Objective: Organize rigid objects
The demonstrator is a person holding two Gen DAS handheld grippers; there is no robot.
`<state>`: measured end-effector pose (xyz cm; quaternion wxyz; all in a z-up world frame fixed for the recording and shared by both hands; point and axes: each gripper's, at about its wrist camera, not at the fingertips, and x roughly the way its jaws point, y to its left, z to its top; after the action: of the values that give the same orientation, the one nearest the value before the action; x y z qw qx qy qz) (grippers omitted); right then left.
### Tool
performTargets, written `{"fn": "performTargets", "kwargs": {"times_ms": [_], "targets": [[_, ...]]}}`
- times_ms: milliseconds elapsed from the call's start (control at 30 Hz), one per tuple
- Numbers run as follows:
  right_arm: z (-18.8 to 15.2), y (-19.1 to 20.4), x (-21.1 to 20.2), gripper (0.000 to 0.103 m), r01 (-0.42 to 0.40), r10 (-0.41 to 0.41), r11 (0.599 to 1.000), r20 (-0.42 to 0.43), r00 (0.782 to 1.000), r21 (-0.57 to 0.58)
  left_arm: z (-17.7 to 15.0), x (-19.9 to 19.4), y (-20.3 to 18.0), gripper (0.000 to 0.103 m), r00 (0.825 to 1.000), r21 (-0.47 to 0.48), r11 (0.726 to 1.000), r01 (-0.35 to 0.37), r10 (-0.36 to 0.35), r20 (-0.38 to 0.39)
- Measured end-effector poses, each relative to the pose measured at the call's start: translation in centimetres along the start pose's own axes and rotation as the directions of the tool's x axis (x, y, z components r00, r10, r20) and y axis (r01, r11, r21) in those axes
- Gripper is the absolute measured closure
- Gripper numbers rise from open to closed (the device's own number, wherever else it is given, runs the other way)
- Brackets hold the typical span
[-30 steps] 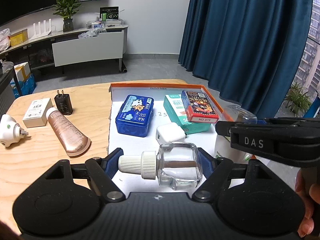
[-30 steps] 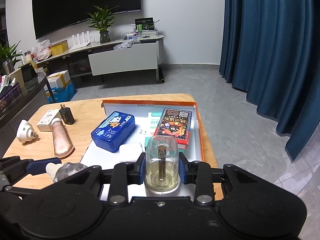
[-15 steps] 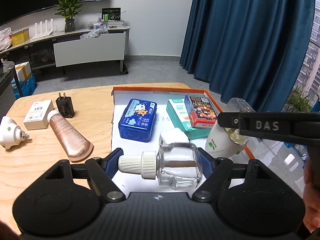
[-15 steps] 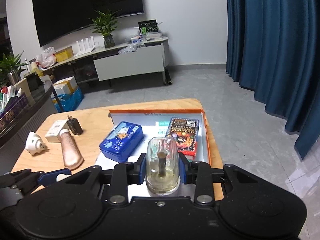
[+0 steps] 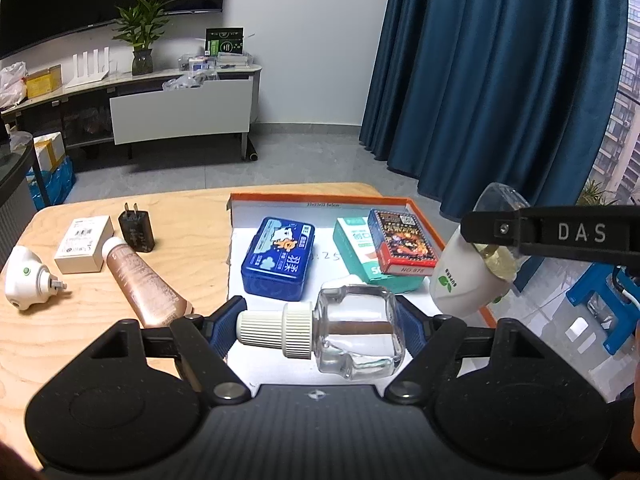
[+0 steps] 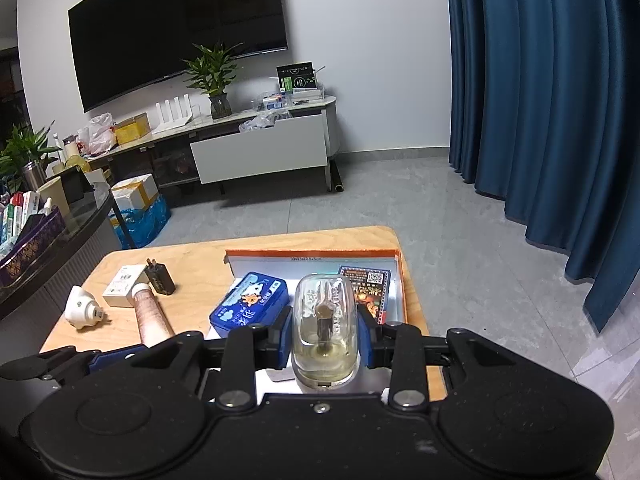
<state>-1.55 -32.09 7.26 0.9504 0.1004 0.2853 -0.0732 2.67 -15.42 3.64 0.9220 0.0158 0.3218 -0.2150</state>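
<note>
My left gripper (image 5: 320,320) is shut on a clear glass bottle (image 5: 356,332) with a white ribbed cap, held sideways above the near edge of the orange-rimmed tray (image 5: 320,197). My right gripper (image 6: 324,328) is shut on a white mosquito-repellent device with a clear bottle of yellowish liquid (image 6: 323,328); it also shows in the left wrist view (image 5: 468,280), lifted above the tray's right corner. In the tray lie a blue tin (image 5: 280,258), a green box (image 5: 356,248) and a red card box (image 5: 400,242).
On the wooden table (image 5: 188,216) left of the tray lie a rose-gold tube (image 5: 140,276), a black charger (image 5: 136,230), a small white box (image 5: 84,242) and a white plug-in device (image 5: 26,278). Blue curtains hang to the right.
Both grippers have risen with their loads, so the table looks farther away. The right gripper's device has come up clear of the tray's right corner.
</note>
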Motion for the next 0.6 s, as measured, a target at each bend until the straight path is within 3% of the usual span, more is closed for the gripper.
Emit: {"fn": "performTargets", "kwargs": {"times_ms": [600], "targets": [[-0.6, 1.9, 1.3, 0.063, -0.011, 0.008, 0.999, -0.067, 0.998, -0.051, -0.4, 0.1, 0.0, 0.024, 1.000, 0.003, 1.000, -0.001, 0.001, -0.006]]}}
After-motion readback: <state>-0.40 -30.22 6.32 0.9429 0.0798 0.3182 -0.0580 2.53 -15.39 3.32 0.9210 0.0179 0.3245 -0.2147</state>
